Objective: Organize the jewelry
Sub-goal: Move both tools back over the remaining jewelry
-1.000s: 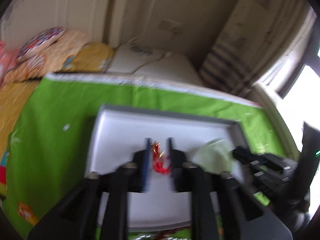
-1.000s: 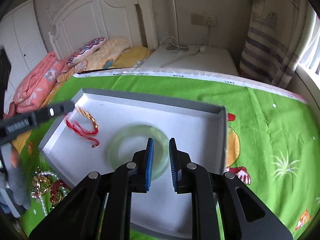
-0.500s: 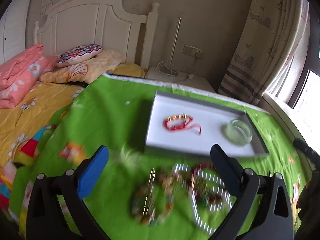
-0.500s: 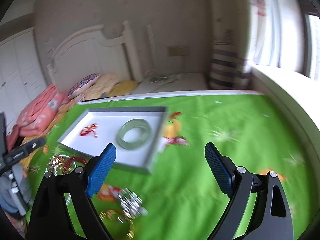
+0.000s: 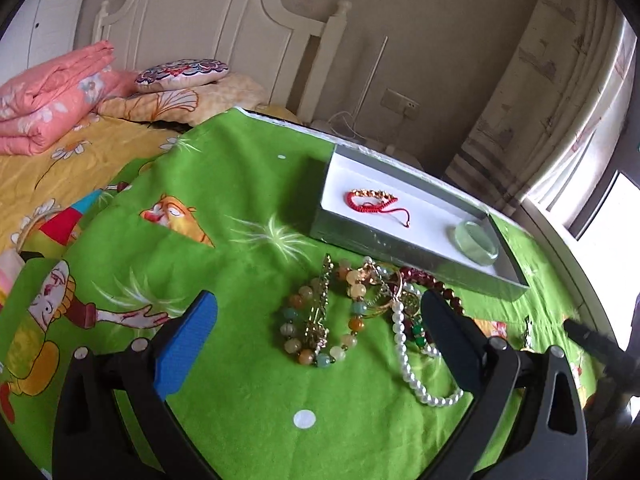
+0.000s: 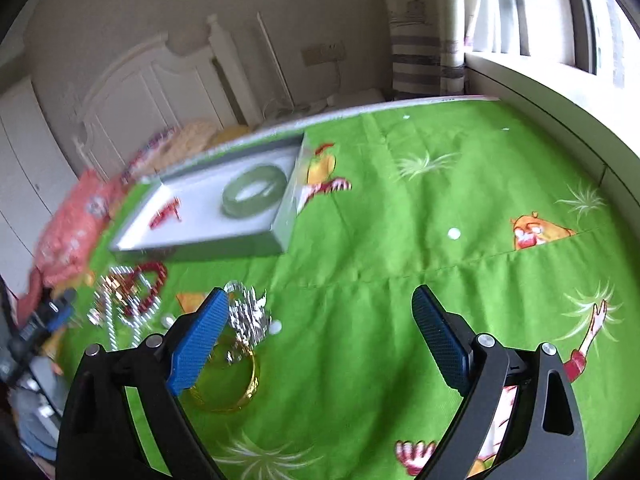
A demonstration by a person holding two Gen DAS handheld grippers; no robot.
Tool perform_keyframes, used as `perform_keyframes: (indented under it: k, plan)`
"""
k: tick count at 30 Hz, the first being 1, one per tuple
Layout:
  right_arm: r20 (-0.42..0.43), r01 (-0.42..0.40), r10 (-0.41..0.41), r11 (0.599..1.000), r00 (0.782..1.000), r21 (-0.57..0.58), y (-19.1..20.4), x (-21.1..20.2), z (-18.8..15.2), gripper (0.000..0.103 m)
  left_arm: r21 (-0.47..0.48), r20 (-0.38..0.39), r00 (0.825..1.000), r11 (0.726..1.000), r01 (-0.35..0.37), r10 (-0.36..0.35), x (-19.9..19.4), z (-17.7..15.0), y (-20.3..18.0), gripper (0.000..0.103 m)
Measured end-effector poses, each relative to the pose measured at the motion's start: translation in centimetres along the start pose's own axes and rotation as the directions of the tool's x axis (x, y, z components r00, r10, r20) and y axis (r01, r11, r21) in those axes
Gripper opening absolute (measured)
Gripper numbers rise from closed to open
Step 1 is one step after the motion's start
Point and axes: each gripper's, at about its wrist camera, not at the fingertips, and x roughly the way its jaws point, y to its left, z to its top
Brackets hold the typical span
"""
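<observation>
Fingers of the left gripper (image 5: 318,330) stand spread wide with nothing between the pads, and in the left wrist view the tangled heap of jewelry (image 5: 360,312) lies on the green bedspread (image 5: 224,208) right in the gap between them. A bracelet of coloured stone beads (image 5: 320,316) sits nearer the blue-padded finger (image 5: 186,344), and a white pearl strand (image 5: 416,364) trails toward the dark finger (image 5: 448,344). Beyond the fingertips stands the grey tray (image 5: 400,246), already holding a red cord bracelet (image 5: 374,204) and a pale green bangle (image 5: 478,242). To pick cleanly, the left fingers would best close on one piece only, probably the bead bracelet, lifting slowly so the pearls do not drag along. In the right wrist view, which is blurred, the right gripper (image 6: 320,320) is likewise wide apart and empty. A yellow bangle (image 6: 226,380) and a silvery piece (image 6: 246,314) lie just beside its left finger (image 6: 198,344), so it likely needs to shift that way before closing.
</observation>
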Motion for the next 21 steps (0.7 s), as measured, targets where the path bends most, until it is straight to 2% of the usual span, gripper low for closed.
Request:
perform_keyframes:
  k: [3,7,12,17,21]
  plan:
    - [-0.020,-0.022,0.021,0.999,1.000,-0.033,1.3,0.2,-0.3,0.089,-0.015,-0.004,1.000,1.000,0.009,-0.009,0.2,0.2,0.1,0.101]
    - [-0.041,0.019,-0.023,0.993,0.999,-0.118,3.4,1.1,-0.7,0.089,-0.014,-0.010,1.000,1.000,0.011,-0.011,0.4,0.2,0.0,0.101]
    - [-0.080,-0.004,-0.007,0.991,0.997,-0.130,4.4,2.2,-0.3,0.089,0.007,-0.004,1.000,1.000,0.017,-0.017,0.2,0.2,-0.6,0.101]
    - [-0.130,0.003,-0.024,0.987,0.991,-0.158,5.4,3.7,0.0,0.089,0.013,0.017,0.999,0.999,0.045,-0.045,-0.3,0.1,-0.7,0.101]
    - [-0.139,-0.014,-0.011,0.985,0.990,-0.174,5.8,4.0,0.1,0.089,0.017,0.016,0.999,0.999,0.044,-0.044,-0.3,0.1,-0.7,0.101]
